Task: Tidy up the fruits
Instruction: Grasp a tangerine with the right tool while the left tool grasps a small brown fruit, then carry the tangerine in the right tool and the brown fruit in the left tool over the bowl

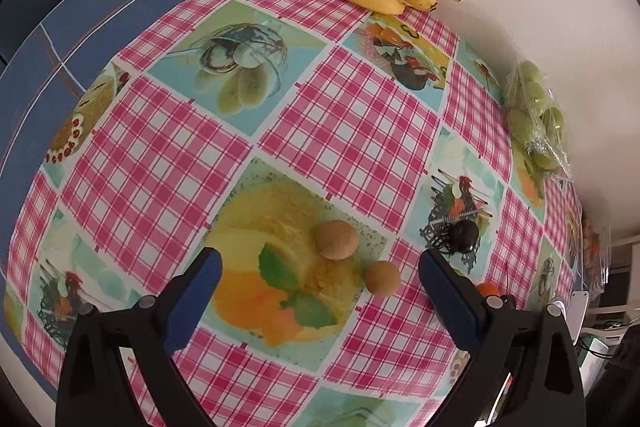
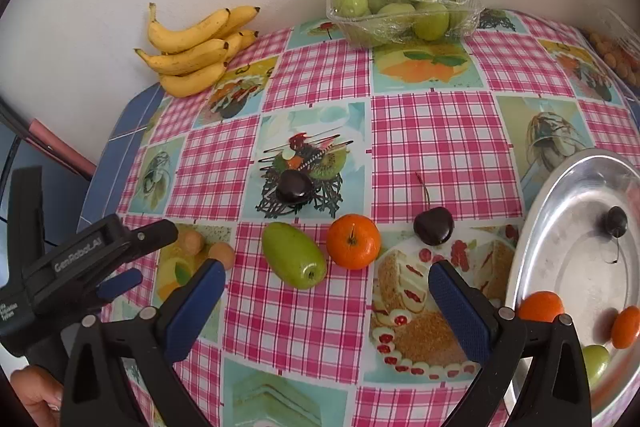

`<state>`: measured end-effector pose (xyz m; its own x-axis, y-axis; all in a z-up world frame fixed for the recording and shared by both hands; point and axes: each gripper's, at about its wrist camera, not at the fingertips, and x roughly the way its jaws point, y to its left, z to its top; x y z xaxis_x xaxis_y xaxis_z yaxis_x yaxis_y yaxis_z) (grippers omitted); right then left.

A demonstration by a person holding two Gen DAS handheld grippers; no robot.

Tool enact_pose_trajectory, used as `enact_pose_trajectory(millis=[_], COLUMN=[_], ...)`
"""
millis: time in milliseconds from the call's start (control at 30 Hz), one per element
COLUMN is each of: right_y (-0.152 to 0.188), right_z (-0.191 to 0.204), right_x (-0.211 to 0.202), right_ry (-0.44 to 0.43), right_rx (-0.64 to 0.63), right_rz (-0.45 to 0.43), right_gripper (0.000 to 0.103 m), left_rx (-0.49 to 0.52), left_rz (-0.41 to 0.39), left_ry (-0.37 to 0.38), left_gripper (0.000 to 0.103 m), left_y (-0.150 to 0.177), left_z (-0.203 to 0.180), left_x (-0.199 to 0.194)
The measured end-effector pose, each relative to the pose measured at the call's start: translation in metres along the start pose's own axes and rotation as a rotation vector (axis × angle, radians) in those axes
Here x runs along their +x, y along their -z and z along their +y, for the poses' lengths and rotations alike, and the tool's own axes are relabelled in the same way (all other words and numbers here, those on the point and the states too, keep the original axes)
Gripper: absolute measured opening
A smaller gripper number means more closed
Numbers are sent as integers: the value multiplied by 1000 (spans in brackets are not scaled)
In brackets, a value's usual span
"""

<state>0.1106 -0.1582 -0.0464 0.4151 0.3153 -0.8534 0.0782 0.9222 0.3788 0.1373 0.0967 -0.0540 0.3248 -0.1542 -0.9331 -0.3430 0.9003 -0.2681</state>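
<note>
My left gripper (image 1: 320,301) is open and hovers just short of two small tan round fruits (image 1: 335,239) (image 1: 382,278); nothing is between its fingers. A dark cherry (image 1: 464,235) lies to the right, and an orange (image 1: 488,289) peeks from behind the right finger. My right gripper (image 2: 328,307) is open too, over the tablecloth. Ahead of it lie a green fruit (image 2: 294,255), an orange (image 2: 353,241) and a stemmed cherry (image 2: 433,225), with a second dark cherry (image 2: 295,185) beyond. At right, a metal tray (image 2: 568,195) holds a cherry (image 2: 616,221), two oranges (image 2: 541,306) and a green fruit (image 2: 596,363).
Bananas (image 2: 196,47) and a clear tub of green fruits (image 2: 400,7) stand by the back wall. A bag of small tan fruits (image 2: 616,59) sits far right. The left gripper (image 2: 148,255) and a hand (image 2: 36,395) show at left. The table edge (image 1: 36,99) drops off left.
</note>
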Motion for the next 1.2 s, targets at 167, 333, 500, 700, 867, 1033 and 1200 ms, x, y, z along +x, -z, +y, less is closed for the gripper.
enact_pose_trajectory(millis=[167,333,500,700,867,1033,1200], right_y=[-5,-10,-14,-13,-10,-8,-7], right_z=[-6,-8,-7,-11,-15,-16,-22], right_x=[10,18,26,38,45,47,43], right_ry=[20,33,54,61,52,35,28], right_rx=[24,36,27,40,60,72,100], right_rz=[3,-4,0,23,40,47,50], right_gripper=[98,81,58,46,41,39,39], left_rx=[7,1,39,56,65,73,80], left_rz=[3,15,14,21,34,29,-6], left_ry=[25,40,28,20,21,21,31], left_gripper=[95,77,69,59,44,27,27], left_y=[-6,-13,-16,-17,-16,-14,-12], left_z=[3,7,2,-3,-4,-7,-13], left_x=[5,11,16,24,29,28,16])
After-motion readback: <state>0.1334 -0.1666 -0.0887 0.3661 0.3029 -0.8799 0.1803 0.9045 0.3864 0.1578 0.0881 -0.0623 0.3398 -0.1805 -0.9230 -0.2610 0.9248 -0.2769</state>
